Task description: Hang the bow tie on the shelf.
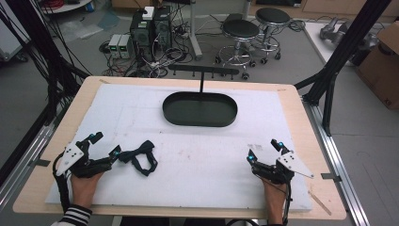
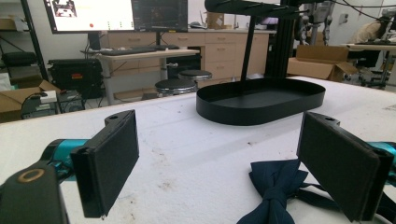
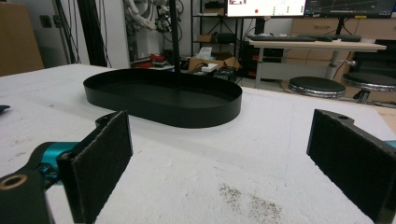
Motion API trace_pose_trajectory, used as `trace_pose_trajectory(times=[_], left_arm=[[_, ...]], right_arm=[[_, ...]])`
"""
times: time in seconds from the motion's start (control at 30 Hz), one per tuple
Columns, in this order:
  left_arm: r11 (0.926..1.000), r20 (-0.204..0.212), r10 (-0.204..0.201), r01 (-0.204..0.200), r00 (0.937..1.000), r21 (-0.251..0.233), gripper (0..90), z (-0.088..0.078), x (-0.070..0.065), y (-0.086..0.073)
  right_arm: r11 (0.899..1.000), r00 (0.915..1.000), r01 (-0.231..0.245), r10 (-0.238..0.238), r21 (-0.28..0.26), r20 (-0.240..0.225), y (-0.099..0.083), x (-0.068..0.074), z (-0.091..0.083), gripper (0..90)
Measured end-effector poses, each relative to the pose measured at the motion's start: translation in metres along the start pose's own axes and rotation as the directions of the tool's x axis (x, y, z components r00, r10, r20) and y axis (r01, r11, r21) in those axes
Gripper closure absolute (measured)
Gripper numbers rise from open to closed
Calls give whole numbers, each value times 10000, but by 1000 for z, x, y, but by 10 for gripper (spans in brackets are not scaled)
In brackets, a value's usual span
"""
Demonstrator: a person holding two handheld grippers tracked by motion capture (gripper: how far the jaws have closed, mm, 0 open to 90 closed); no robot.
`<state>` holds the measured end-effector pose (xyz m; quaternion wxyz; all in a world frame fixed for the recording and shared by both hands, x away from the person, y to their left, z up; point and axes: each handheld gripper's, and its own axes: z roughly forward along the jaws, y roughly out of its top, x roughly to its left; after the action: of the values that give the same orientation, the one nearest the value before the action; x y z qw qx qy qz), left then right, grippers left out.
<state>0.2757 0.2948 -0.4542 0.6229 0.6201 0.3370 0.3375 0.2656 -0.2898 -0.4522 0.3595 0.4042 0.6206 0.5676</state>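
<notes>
A dark navy bow tie with its strap lies on the white mat at the front left. In the left gripper view the bow tie sits low, just inside the right-hand jaw. My left gripper is open, and one fingertip touches or nearly touches the bow tie's left end. Nothing is held in my left gripper. My right gripper rests open at the front right. There is only bare mat in front of the right gripper.
An empty black oval tray stands at the back middle of the mat, with a thin post and T-bar rising from its far side. The tray lies ahead of both grippers. Wooden table edges frame the mat.
</notes>
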Motion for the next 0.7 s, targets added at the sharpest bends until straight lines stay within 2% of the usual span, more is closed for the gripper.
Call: trace_pose_trajectory(times=[0.7], left_arm=[[10000,10,-45,45,10000,45,132,1,1,0]], right_arm=[[9999,9999,111,-111,-81,43,0,1,-1,58]])
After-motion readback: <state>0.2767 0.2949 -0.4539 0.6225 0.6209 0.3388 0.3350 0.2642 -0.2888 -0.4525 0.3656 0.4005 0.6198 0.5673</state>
